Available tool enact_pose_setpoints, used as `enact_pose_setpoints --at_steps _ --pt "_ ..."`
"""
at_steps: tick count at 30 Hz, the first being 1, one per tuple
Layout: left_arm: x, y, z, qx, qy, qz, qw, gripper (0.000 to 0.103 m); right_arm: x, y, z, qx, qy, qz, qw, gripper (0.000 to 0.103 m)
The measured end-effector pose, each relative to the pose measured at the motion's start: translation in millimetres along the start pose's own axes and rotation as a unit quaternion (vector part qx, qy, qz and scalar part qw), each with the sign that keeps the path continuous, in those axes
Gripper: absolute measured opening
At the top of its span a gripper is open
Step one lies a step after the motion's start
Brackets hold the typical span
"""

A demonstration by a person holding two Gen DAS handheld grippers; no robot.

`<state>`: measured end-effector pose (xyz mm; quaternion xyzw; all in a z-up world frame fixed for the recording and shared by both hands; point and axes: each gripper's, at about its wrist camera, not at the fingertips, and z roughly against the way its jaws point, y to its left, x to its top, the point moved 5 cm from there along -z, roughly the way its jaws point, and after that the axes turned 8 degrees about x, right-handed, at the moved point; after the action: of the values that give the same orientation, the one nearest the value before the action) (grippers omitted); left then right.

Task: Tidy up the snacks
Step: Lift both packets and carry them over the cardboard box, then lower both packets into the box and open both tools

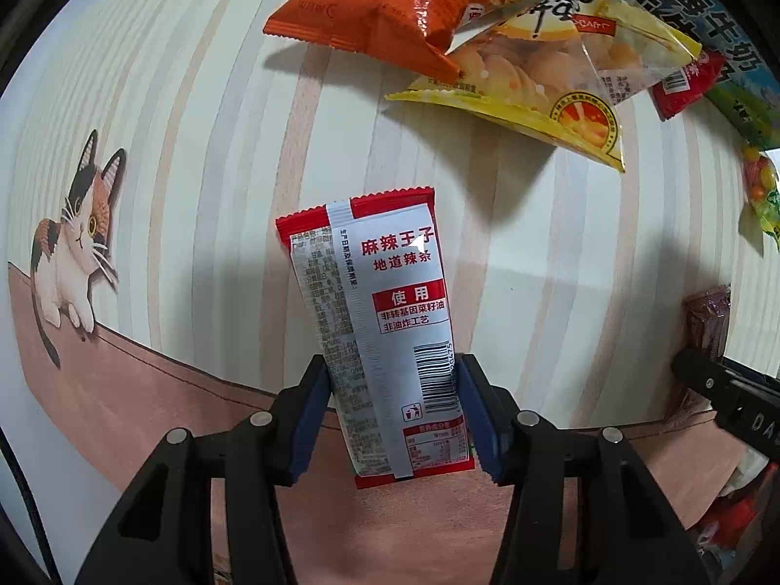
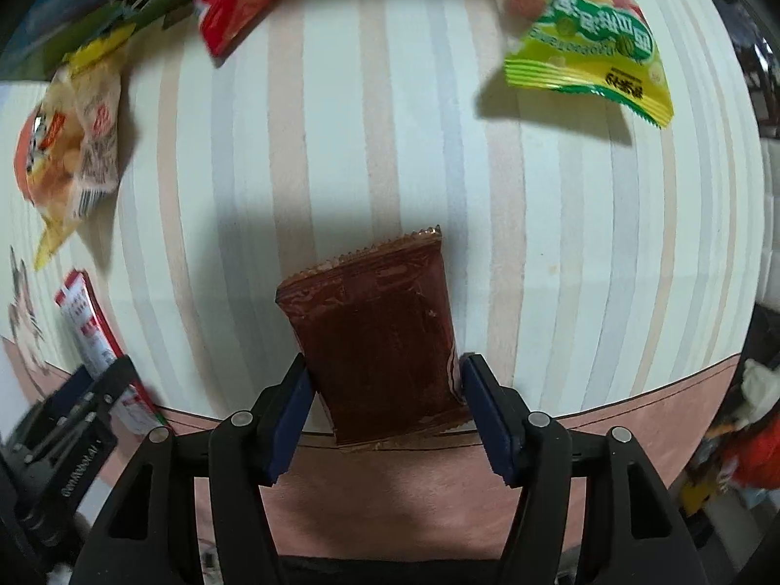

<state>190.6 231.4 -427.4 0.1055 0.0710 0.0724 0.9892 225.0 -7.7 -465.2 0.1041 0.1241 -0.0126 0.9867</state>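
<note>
Left wrist view: the left gripper (image 1: 392,409) is clamped on the red-and-silver spicy-strip packet (image 1: 385,321) by its long edges, so the thin foil could buckle and slip if it is squeezed or swung. In the right wrist view the right gripper (image 2: 385,402) is pressed on the brown snack packet (image 2: 380,346); whether either packet is lifted clear of the striped tablecloth (image 2: 560,253) cannot be told. Farther off, the orange bag (image 1: 385,5), yellow biscuit bag (image 1: 541,73) and green candy bag (image 2: 590,53) are cut off at the rim, and no sorting place is shown.
</note>
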Motion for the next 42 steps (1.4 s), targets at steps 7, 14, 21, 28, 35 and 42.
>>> enact_pose_setpoints --at_steps 7,14,21,28,35,42 --pt "-10 -17 25 -0.010 -0.011 -0.003 0.9999 0.045 -29 20 -4 0.000 -0.016 0.016 1.000 0.058" --pt "-16 -32 67 -0.033 -0.042 -0.015 0.9985 0.045 -39 33 19 0.038 -0.026 0.014 0.999 0.058" --pt "-10 -52 134 -0.062 -0.092 -0.033 0.9933 0.045 -44 36 65 0.081 -0.054 0.022 0.995 0.058" --pt "30 -63 210 -0.079 -0.159 -0.063 0.9822 0.045 -25 35 139 0.118 -0.098 0.033 0.988 0.058" --pt "83 -89 259 -0.091 -0.196 -0.092 0.9720 0.045 3 6 219 0.137 -0.157 0.038 0.977 0.058" --pt "151 -108 267 -0.093 -0.167 -0.104 0.9760 0.045 73 12 247 0.112 -0.174 0.045 0.977 0.058"
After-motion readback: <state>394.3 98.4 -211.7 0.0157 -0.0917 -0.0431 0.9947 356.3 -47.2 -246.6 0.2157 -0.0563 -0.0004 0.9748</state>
